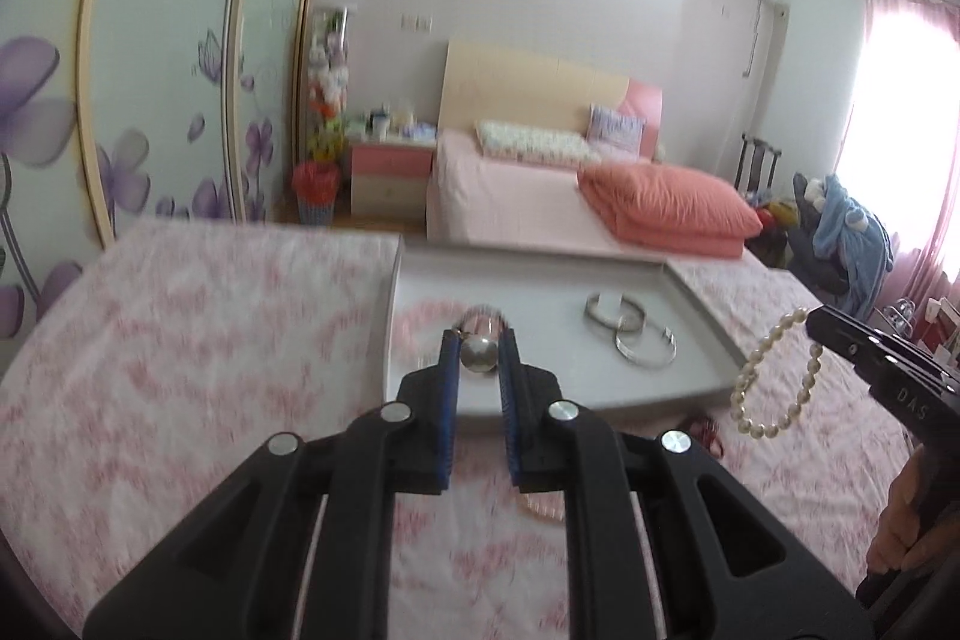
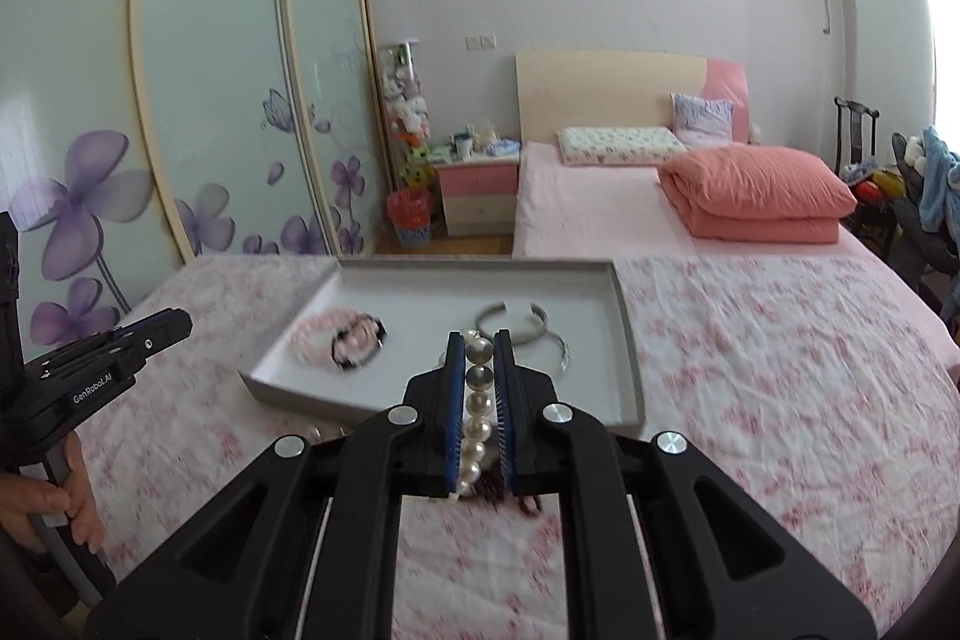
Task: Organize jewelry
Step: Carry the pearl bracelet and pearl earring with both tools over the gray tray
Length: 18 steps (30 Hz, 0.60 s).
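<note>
Pearl beads fill the closed jaws of the right gripper (image 2: 478,340): a white pearl bracelet (image 2: 478,400) is clamped along the blue pads, and in the left wrist view its loop hangs free in the air beside the tray. The left gripper (image 1: 478,340) is nearly shut on a single round silver-grey bead (image 1: 478,355) of another piece, most of which cannot be made out.

Ahead of both, on a pink floral bedspread (image 1: 180,370), lies a shallow grey tray (image 2: 627,340). It already holds silver bangles (image 1: 645,343) on its right and a pink bead bracelet (image 2: 318,337) with a dark-trimmed one (image 2: 360,346) touching it on its left. A dark red beaded piece (image 1: 708,430) lies on the cloth just in front of the tray.

To do this step well, I judge each piece should be carried over the tray rim, lowered into a bare patch apart from the bangles, and released only once the hanging loop rests on the tray floor, so strands do not tangle.

Readable writing: "GenRobot.AI" on the left gripper's side, "DAS" on the right one.
</note>
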{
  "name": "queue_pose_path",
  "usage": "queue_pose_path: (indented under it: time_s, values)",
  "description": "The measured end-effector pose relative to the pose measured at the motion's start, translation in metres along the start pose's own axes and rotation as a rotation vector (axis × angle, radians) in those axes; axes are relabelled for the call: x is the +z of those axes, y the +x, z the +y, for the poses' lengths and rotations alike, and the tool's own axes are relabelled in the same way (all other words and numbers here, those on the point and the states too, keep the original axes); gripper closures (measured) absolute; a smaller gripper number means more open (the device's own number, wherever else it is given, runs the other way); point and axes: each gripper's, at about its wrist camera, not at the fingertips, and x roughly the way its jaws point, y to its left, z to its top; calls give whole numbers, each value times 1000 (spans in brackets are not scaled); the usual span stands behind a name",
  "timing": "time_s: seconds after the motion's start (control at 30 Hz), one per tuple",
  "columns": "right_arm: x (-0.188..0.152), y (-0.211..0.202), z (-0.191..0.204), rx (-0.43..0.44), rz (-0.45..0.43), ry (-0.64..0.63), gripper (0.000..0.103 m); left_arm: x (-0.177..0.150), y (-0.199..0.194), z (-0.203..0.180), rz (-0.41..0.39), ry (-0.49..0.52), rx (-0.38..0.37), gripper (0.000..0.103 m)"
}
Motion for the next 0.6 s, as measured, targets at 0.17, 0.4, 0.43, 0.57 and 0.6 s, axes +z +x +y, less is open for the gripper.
queue_pose_path:
  time_s: [0.17, 0.4, 0.43, 0.57, 0.6]
  values:
    - [16, 6, 8, 6, -42, -21, 92, 14, 5, -11, -42, 38, 13, 89]
    - [32, 22, 6, 13, -68, -11, 92, 23, 25, -18, -41, 55, 8, 89]
    - [32, 25, 6, 13, -69, -9, 92, 24, 29, -18, -39, 57, 5, 89]
    - [39, 40, 5, 0, -72, -5, 92, 27, 46, -21, -27, 63, -1, 89]
    - [40, 44, 4, -2, -72, -2, 92, 29, 50, -21, -22, 64, -3, 89]
